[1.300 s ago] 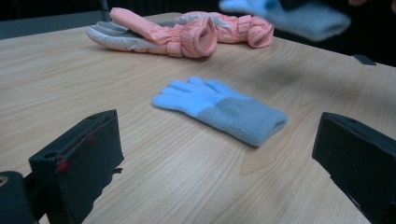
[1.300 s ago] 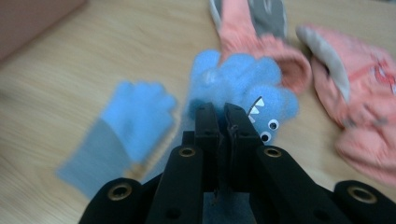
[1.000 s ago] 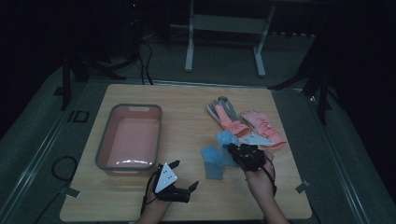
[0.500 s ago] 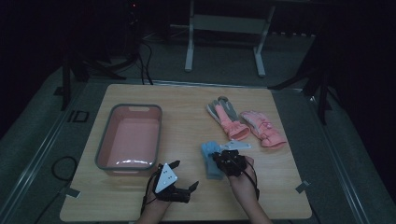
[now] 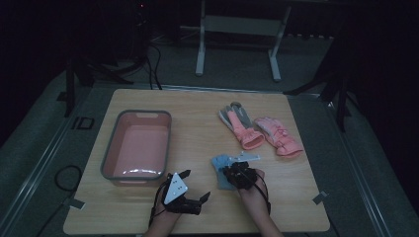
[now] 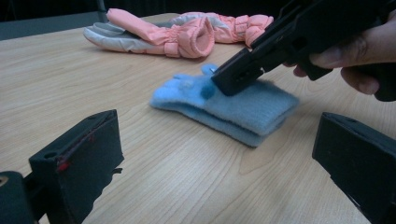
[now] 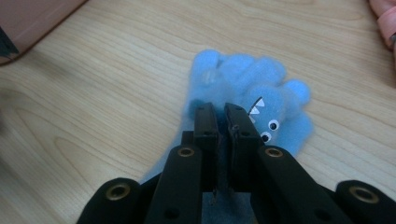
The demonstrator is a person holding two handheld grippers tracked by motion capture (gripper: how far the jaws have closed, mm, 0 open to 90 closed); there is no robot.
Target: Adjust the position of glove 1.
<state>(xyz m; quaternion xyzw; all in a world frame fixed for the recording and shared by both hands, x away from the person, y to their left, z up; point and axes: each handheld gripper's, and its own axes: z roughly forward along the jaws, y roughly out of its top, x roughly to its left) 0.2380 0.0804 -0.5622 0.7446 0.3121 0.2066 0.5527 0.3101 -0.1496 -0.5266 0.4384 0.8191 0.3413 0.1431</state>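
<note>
The right gripper was closed narrow on the blue gloves, which lay on the table near its front edge. Their long axis ran toward 11 o'clock. The pink bin lay at 9 o'clock. The left gripper waited wide and empty.

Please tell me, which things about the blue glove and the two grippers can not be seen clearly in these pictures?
- Blue glove: its cuff end is hidden under the right gripper in the right gripper view.
- Blue glove, high view: too small and dim for detail.
- Left gripper: both jaws are cut off by the bottom edge in the left gripper view.
</note>
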